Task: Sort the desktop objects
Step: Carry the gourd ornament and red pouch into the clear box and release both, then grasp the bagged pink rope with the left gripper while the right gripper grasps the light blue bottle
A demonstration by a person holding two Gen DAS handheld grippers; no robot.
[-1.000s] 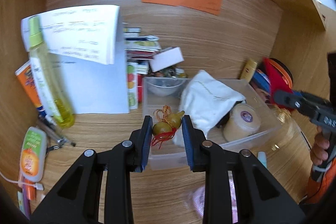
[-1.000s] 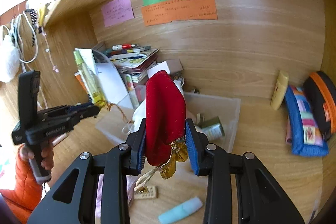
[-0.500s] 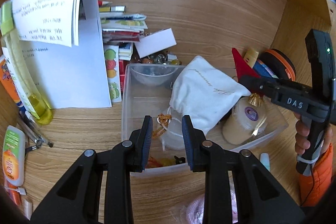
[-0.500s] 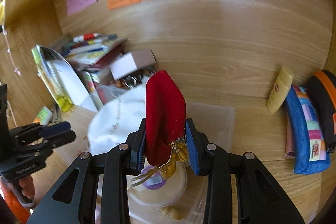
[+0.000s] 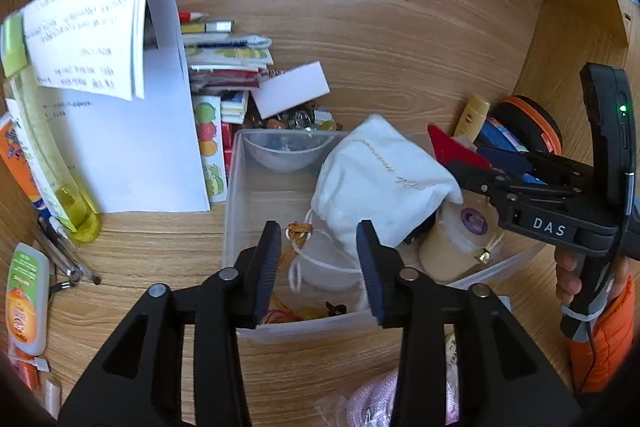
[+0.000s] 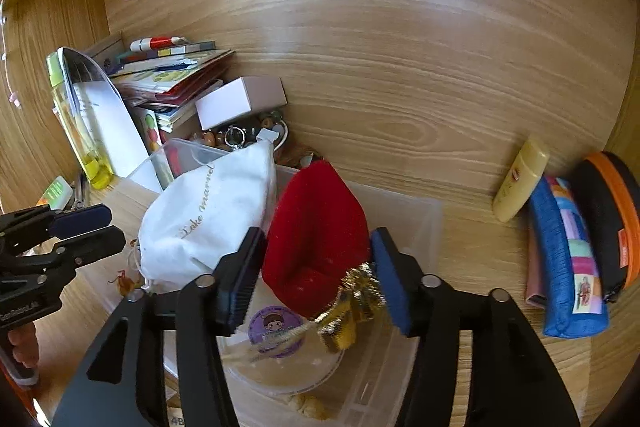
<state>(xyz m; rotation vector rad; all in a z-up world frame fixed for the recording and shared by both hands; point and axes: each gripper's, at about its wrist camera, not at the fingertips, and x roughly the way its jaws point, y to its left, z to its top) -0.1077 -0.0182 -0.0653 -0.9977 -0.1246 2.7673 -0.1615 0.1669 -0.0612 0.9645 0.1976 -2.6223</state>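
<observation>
Both grippers' jaws had just been opening: left gripper (image 5: 318,267) released, gourd charm (image 5: 308,314) dropped into clear bin (image 5: 232,211); right gripper (image 6: 316,275) loosened round red pouch (image 6: 316,239) above bin. Risk: pouch's gold tassel could snag a pad w/ withdrawal, dragging it out.

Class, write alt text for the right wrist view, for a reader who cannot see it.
A red velvet pouch with gold trim sits between the right gripper's jaws, which have just been opening, above a clear plastic storage bin on a wooden desk. The bin also holds a white drawstring bag and a round lidded tub.
</observation>
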